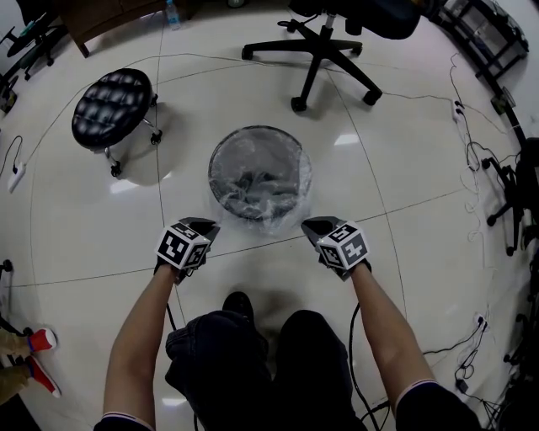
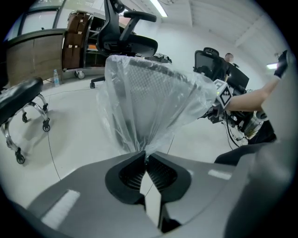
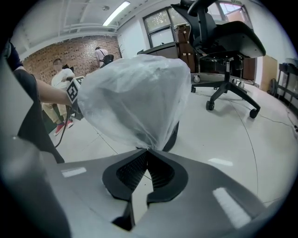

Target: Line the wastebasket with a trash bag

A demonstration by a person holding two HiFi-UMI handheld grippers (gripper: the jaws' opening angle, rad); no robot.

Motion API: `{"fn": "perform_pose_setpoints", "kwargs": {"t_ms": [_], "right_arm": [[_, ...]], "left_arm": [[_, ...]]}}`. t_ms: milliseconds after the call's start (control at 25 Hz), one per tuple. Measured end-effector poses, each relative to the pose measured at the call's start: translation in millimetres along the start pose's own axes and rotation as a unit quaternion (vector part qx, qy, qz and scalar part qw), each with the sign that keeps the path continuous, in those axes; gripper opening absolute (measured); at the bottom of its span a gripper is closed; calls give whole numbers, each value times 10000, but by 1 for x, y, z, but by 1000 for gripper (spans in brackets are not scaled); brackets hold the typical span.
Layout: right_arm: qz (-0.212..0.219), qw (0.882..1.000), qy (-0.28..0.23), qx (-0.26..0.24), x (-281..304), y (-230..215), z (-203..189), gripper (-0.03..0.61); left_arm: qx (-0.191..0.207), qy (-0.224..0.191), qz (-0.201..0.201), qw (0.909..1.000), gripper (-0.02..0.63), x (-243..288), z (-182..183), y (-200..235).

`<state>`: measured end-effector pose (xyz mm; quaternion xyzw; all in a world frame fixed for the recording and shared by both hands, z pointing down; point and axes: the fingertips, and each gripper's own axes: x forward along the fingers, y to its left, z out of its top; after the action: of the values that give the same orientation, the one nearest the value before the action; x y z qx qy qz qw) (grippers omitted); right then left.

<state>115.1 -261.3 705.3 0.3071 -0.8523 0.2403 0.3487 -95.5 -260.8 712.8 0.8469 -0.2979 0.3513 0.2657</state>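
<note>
A round dark mesh wastebasket (image 1: pixel 258 135) stands on the white floor ahead of my knees. A clear trash bag (image 1: pixel 257 181) is draped over its mouth and hangs down its near side. My left gripper (image 1: pixel 211 229) is shut on the bag's rim at the near left of the basket. My right gripper (image 1: pixel 306 226) is shut on the rim at the near right. In the left gripper view the bag (image 2: pixel 149 97) stretches from the closed jaws over the mesh basket (image 2: pixel 156 74). In the right gripper view the bag (image 3: pixel 135 97) balloons and hides most of the basket (image 3: pixel 174 132).
A black tufted stool (image 1: pixel 112 107) on casters stands at the left. A black office chair base (image 1: pixel 313 52) is behind the basket. Cables (image 1: pixel 476 160) and equipment lie along the right edge. A wooden desk (image 1: pixel 109 17) is at the far left.
</note>
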Motion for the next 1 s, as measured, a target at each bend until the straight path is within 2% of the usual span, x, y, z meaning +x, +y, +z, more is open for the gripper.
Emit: {"fn": "perform_pose_setpoints", "kwargs": {"t_ms": [320,640,720,760,880,1000], "right_arm": [[-48,9998,62,208,20,-10,-8,3],[-167,9991,-42,378,26,-14,-13,7],[-176,9989,-54,424,23,-13,-13,53],[-187,9988,-65,447,21,-12,-13,86],[-263,9982,-151,518,10,-11,-11,153],[-387,9972,-270,586,-5,-10,-8,206]], "left_arm": [[-326,-59,89,9994,11,19,-11,12],[-481,-228,247,9983,12,23,-8,15],[-515,-286,201,9981,39,18,-7,11],[-518,-321,166,9980,90,15,-6,8],[-443,-458,118,9979,169,2,-1,2],[-338,-590,137,9976,198,-14,6,-2]]}}
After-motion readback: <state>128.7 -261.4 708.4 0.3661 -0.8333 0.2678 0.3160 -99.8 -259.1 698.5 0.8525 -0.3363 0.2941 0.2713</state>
